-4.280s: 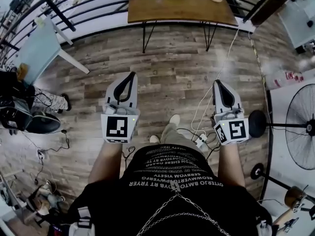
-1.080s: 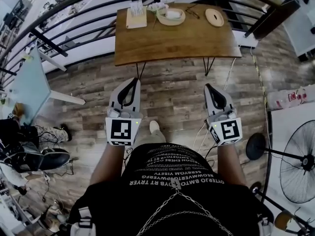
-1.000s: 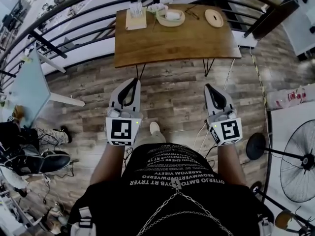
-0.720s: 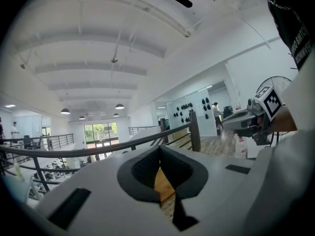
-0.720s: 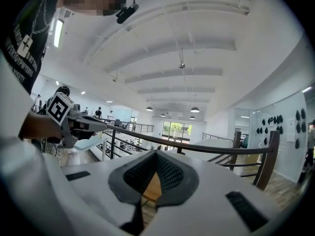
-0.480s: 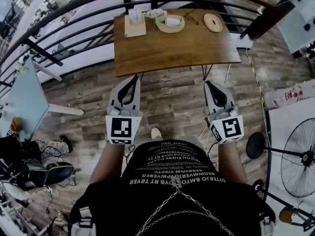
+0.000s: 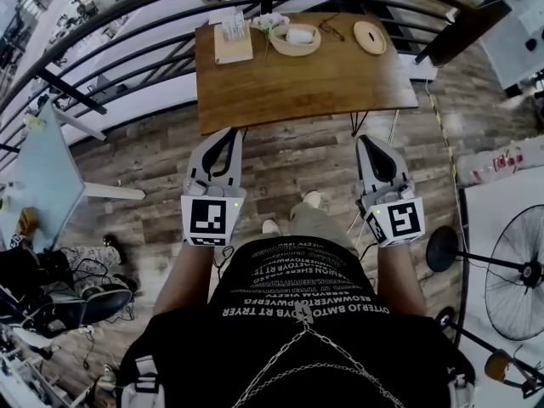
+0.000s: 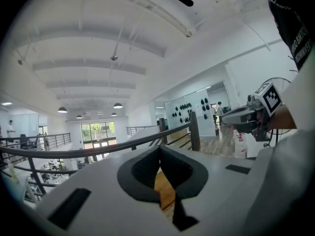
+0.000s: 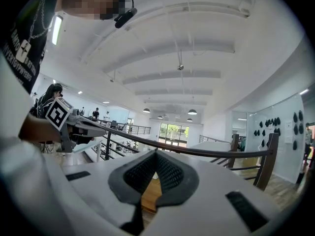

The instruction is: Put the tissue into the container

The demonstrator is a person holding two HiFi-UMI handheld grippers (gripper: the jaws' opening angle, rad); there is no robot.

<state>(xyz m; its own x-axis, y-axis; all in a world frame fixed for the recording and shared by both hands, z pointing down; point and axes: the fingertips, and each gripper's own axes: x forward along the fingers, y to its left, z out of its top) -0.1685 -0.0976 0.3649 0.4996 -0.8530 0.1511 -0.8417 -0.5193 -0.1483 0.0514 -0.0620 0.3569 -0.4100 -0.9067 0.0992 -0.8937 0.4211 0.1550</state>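
On the wooden table [image 7: 306, 79] ahead stand a pale oval container [image 7: 295, 40] with something white in it, a crumpled white tissue [image 7: 270, 21] beside it, and a flat wooden holder [image 7: 232, 42] with white sheets. My left gripper [image 7: 230, 133] and right gripper [image 7: 364, 140] hang over the floor just short of the table's near edge, both shut and empty. The jaws of the left gripper [image 8: 158, 149] meet at the tips, with a strip of the table top showing past them. Those of the right gripper [image 9: 155, 154] meet the same way.
A black railing [image 7: 127, 36] curves behind the table. Glasses [image 7: 331, 31] and a round wooden lid [image 7: 369, 37] lie on its right part. A light blue table [image 7: 38, 172] stands at the left and a floor fan [image 7: 514, 291] at the right. Cables run across the floor.
The table has drawn closer as the person steps forward, and a foot now shows ahead. Both grippers keep the same pose, shut, and now reach the table's near edge.
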